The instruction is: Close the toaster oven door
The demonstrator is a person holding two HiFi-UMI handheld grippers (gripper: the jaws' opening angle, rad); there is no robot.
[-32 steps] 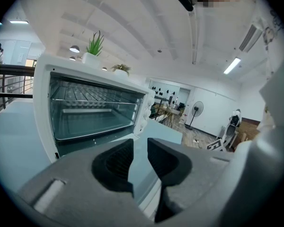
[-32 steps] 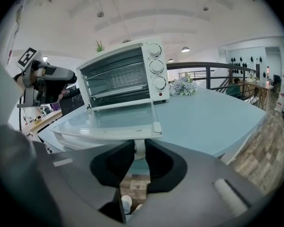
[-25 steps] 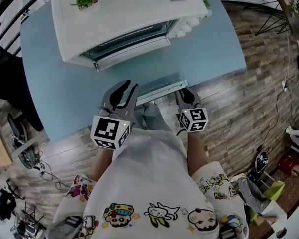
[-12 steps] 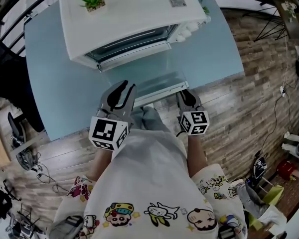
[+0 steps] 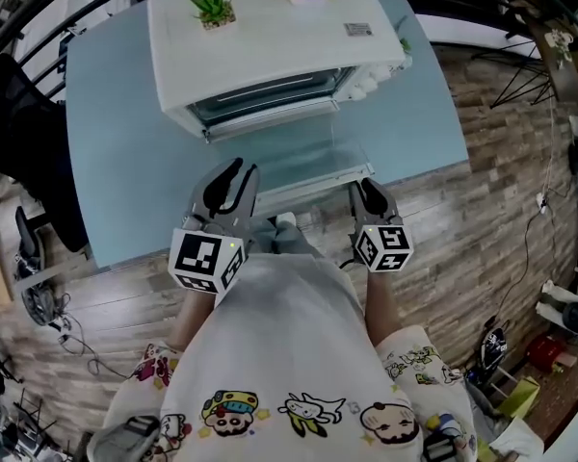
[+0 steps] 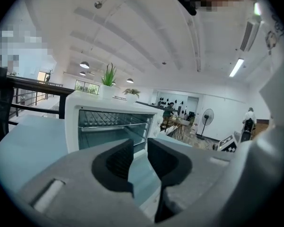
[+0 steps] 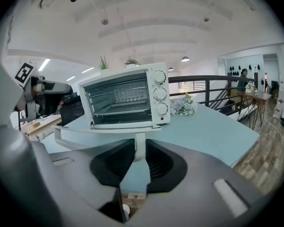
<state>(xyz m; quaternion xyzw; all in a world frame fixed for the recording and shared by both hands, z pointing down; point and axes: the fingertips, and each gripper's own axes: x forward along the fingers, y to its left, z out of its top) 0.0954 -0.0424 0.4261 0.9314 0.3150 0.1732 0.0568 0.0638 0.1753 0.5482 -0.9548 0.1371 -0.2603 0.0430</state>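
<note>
One toaster oven (image 5: 270,46) sat on the blue table (image 5: 125,162), its door (image 5: 294,160) open flat. Right gripper (image 7: 138,155) pinched the door handle (image 5: 313,183); left gripper (image 6: 140,155), jaws slightly parted and empty, hung nearby.

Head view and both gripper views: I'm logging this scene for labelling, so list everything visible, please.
Toaster oven: one, white, on the table, door open flat.
Door handle: one, white, at the door's near edge.
Knobs: three, white, on the oven's front.
Potted plants: two, green, on top of the oven.
Flowers: one bunch, pale, on the table beside the knobs.
Table: one, light blue.
Floor: wood planks.
Left gripper: grey, jaws apart, empty.
Right gripper: grey, closed on the door handle.
</note>
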